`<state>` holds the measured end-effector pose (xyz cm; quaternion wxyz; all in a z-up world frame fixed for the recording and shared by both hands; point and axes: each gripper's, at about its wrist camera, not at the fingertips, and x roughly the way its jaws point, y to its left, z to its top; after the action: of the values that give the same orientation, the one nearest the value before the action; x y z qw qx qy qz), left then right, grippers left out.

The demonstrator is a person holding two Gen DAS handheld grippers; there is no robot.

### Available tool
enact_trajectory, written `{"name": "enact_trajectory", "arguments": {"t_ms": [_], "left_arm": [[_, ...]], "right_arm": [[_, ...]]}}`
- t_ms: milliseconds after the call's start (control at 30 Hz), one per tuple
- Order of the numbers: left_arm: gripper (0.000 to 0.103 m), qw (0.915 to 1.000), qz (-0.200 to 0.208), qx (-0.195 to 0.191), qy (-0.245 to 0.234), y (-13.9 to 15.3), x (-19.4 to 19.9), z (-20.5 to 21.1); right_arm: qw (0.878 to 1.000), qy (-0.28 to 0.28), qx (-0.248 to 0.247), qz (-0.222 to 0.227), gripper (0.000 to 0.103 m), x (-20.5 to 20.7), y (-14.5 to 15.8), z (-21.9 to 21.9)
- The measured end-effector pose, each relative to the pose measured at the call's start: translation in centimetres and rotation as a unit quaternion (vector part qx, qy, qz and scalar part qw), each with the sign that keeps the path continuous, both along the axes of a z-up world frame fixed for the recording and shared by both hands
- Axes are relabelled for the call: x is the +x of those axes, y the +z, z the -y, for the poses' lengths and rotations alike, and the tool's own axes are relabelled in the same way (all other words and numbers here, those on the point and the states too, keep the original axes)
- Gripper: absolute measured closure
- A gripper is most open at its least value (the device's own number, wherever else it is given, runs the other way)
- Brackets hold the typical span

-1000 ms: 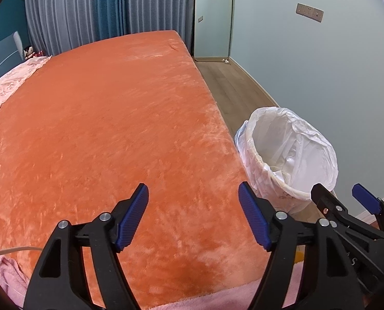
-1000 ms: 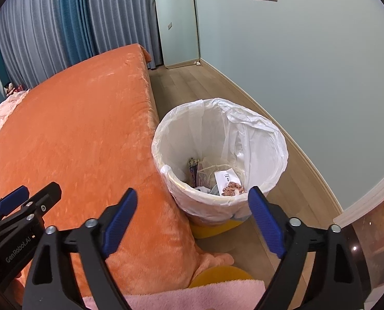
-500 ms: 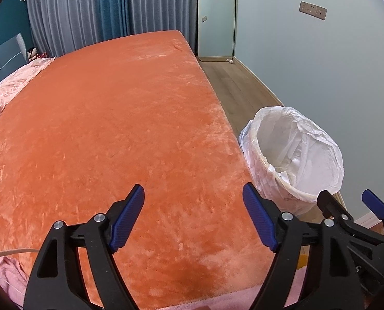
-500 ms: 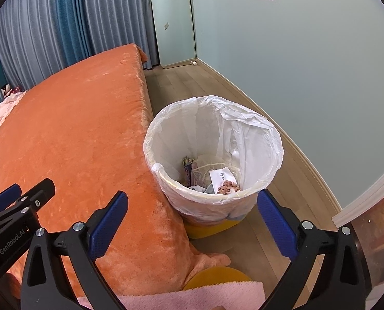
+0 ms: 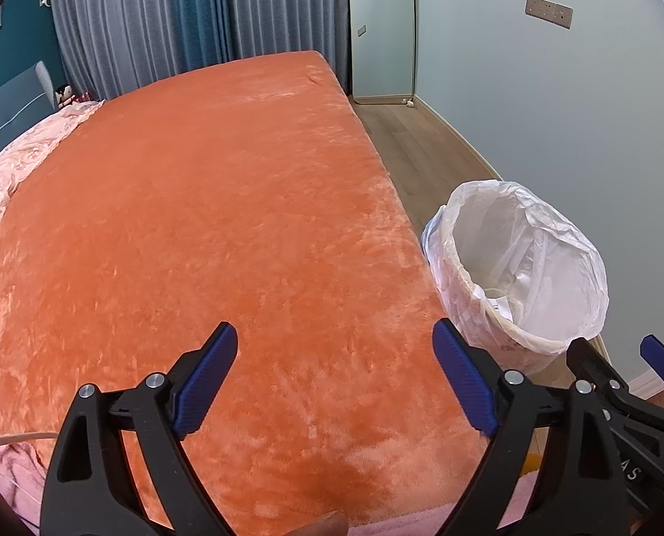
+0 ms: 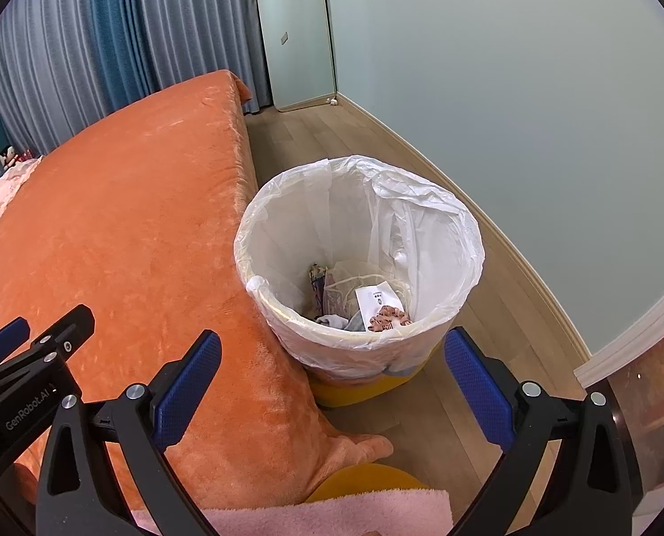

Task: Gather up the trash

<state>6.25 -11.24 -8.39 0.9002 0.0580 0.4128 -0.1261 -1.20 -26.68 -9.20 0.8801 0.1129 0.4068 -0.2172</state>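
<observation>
Both grippers have spread wider than a second ago, and the trash bin sits a little lower in the right wrist view. It stands on the wooden floor, pressed against the side of the orange bed, lined with a white plastic bag. Inside lie scraps: a white paper slip, a pinkish crumpled wrapper, and grey bits. Above the bin, the right gripper stands wide with nothing between its blue pads. Beside the bin, over the bed's blanket, the left gripper is opening, also empty. Beyond the bin, curtains hang.
</observation>
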Motion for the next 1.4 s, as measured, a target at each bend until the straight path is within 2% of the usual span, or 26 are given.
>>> {"name": "enact_trajectory", "arguments": {"t_ms": [333,1400], "left_arm": [[0.015,1.0,0.002,0.008,-0.001,0.07,-0.15,0.41],[0.014,0.9999,0.006,0.013,-0.003,0.5,-0.15,0.84]], "right_arm": [[1.0,0.003,-0.002,-0.022,0.007,0.24,-0.44,0.02],[1.0,-0.002,0.002,-0.015,0.007,0.02,-0.31,0.84]]}}
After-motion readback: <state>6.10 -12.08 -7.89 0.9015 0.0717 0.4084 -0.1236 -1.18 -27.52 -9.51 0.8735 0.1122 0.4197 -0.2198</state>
